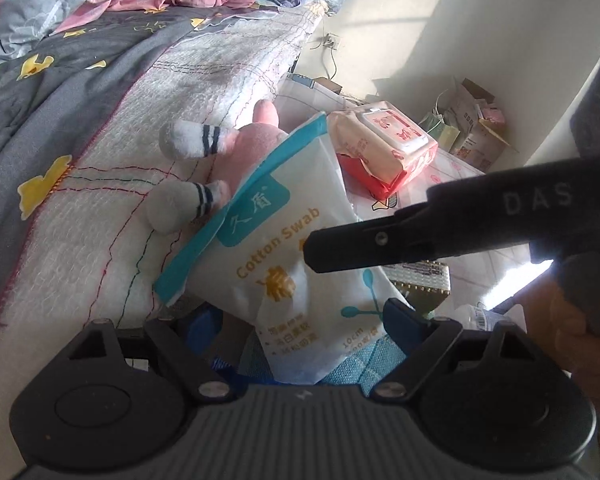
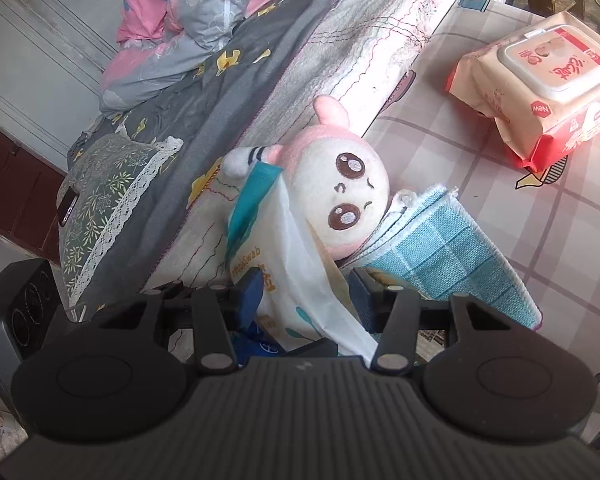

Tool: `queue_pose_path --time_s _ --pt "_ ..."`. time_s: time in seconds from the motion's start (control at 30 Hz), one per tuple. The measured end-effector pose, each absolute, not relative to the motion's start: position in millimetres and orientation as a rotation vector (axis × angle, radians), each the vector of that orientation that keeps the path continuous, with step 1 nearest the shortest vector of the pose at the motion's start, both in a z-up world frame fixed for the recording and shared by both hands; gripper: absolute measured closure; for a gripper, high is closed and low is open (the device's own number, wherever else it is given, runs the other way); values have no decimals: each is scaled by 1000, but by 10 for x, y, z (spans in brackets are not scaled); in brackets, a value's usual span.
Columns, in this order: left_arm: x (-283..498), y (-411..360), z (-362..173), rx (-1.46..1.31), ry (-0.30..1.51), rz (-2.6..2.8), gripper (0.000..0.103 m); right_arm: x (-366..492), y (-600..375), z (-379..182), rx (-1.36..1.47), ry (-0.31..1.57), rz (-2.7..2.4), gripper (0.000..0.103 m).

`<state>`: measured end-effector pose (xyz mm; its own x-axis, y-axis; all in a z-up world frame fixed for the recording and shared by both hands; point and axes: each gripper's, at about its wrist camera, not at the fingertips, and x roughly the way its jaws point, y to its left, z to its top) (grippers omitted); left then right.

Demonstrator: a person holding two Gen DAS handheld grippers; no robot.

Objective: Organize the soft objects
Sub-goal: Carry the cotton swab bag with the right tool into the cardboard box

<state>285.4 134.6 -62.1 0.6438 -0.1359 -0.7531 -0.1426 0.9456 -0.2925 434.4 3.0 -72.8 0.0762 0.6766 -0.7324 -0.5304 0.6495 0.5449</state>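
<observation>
A white and teal cotton swab bag (image 1: 284, 248) stands tilted between both grippers; it also shows in the right wrist view (image 2: 288, 248). My left gripper (image 1: 300, 320) has its blue fingers on either side of the bag's lower end. My right gripper (image 2: 306, 292) also has the bag between its fingers; its black body (image 1: 460, 224) crosses the left wrist view. A pink and white plush doll (image 2: 340, 188) lies behind the bag against the bed edge; its striped feet (image 1: 192, 140) show. A folded blue towel (image 2: 456, 252) lies under the doll's head.
A red and cream wet wipes pack (image 2: 540, 84) lies on the checked cloth (image 2: 440, 128) to the right. The bed with grey quilt (image 1: 60, 92) and pink bedding (image 2: 152, 12) is on the left. Boxes (image 1: 472, 128) stand by the white wall.
</observation>
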Motion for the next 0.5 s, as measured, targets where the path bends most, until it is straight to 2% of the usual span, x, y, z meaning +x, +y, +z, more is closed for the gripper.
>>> queue_pose_path --time_s 0.1,0.27,0.5 --pt "2865 1332 -602 -357 872 2 19 4368 57 -742 151 1181 922 57" --pt "2839 1291 -505 -358 851 9 23 4335 50 -712 163 1184 950 75" --pt "2703 1188 -237 -339 811 10 24 4198 -80 -537 213 1166 972 81"
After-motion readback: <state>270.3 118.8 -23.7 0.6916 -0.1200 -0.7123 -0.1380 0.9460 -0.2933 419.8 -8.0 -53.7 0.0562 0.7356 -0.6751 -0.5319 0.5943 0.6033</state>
